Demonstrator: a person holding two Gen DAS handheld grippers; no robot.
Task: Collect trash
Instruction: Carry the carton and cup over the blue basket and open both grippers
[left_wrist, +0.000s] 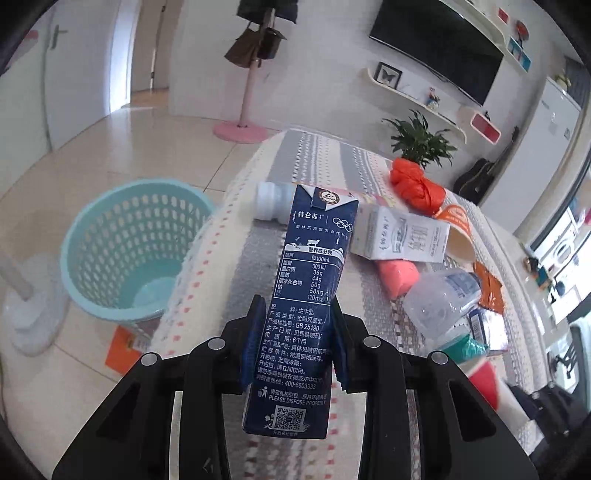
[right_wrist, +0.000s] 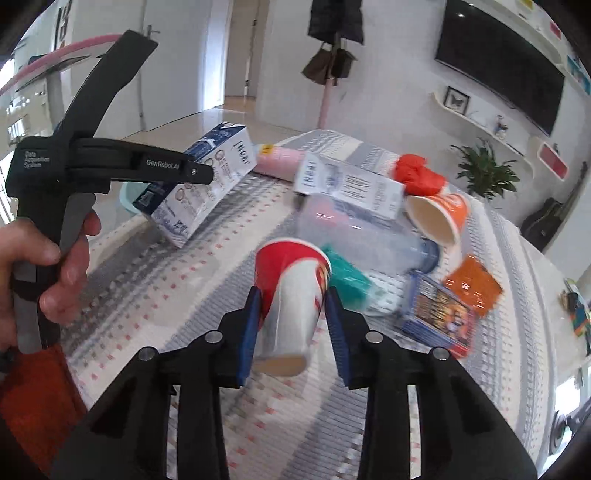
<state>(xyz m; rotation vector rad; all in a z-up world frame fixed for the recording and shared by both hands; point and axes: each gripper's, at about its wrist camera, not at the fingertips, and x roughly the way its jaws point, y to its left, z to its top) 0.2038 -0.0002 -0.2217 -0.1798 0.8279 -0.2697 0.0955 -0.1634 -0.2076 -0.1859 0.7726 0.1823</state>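
My left gripper (left_wrist: 298, 332) is shut on a dark blue milk carton (left_wrist: 306, 295) and holds it above the table's left part; the carton also shows in the right wrist view (right_wrist: 207, 184). A light blue waste basket (left_wrist: 129, 243) stands on the floor to the left of the table. My right gripper (right_wrist: 293, 325) is shut on a red and white paper cup (right_wrist: 291, 302), held over the table. More trash lies on the table: a white carton (left_wrist: 400, 236), an orange bag (left_wrist: 417, 186), a clear plastic bottle (left_wrist: 439, 299) and an orange cup (right_wrist: 439, 218).
The table wears a striped cloth (left_wrist: 295, 155). A pink bottle (right_wrist: 280, 160), a teal wrapper (right_wrist: 347, 275), an orange packet (right_wrist: 472, 284) and a blue packet (right_wrist: 439, 314) lie on it. A pink coat stand (left_wrist: 242, 129), a plant (left_wrist: 421, 140) and a guitar (left_wrist: 480, 173) stand beyond.
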